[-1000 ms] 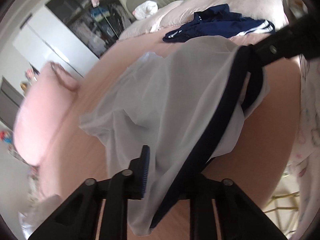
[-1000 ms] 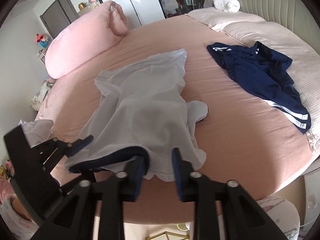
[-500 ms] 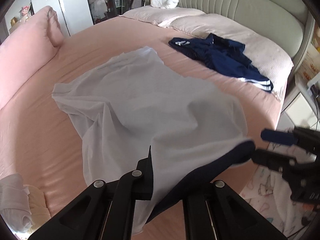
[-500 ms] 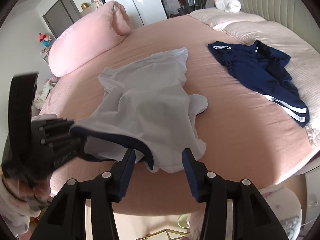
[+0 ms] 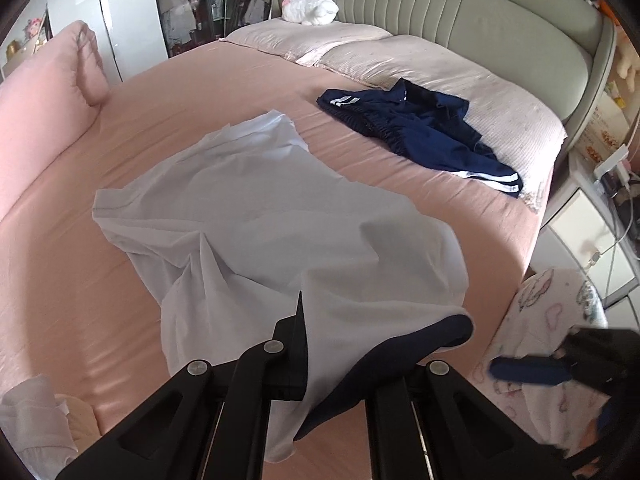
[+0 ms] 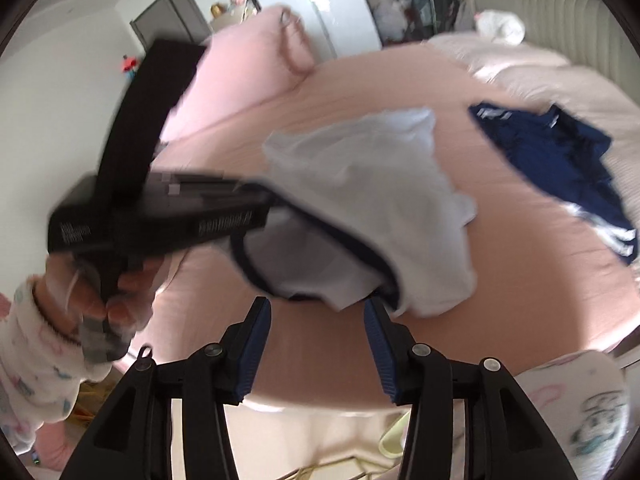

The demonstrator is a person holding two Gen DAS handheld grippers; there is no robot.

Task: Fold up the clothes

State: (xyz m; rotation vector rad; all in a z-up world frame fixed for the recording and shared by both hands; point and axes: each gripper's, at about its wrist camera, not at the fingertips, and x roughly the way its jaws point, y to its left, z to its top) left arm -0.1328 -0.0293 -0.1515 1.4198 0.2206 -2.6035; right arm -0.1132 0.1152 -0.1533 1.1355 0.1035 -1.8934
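- Left wrist view: the left gripper (image 5: 320, 344) is pinched tight on the dark blue collar edge of the white shirt (image 5: 256, 216), and the cloth hangs down between its black fingers.
- Right wrist view: the right gripper (image 6: 316, 344) has its jaws apart with a gap and closing a little. Nothing is between the blue pads (image 6: 256, 344); the shirt's collar hangs just past the tips.
- One second ago the right gripper's jaws were nearly shut at the shirt's edge. Now they have let go and stand apart.
- One second ago the left camera was tipped sideways. Now it is level and shows the whole pink bed (image 5: 200, 96).
- The white shirt lies spread on the middle of the bed, and its near end is lifted up.
- The right wrist view is blurry. The left gripper and the hand (image 6: 104, 292) holding it are smeared there.
- The shirt hides the left gripper's right finger.
- I count two pieces of clothing on the bed: one white shirt and one dark blue garment (image 5: 416, 132) with white stripes, well apart.
- I count one long pink pillow (image 5: 44, 96) and one white plush toy (image 5: 312, 10).
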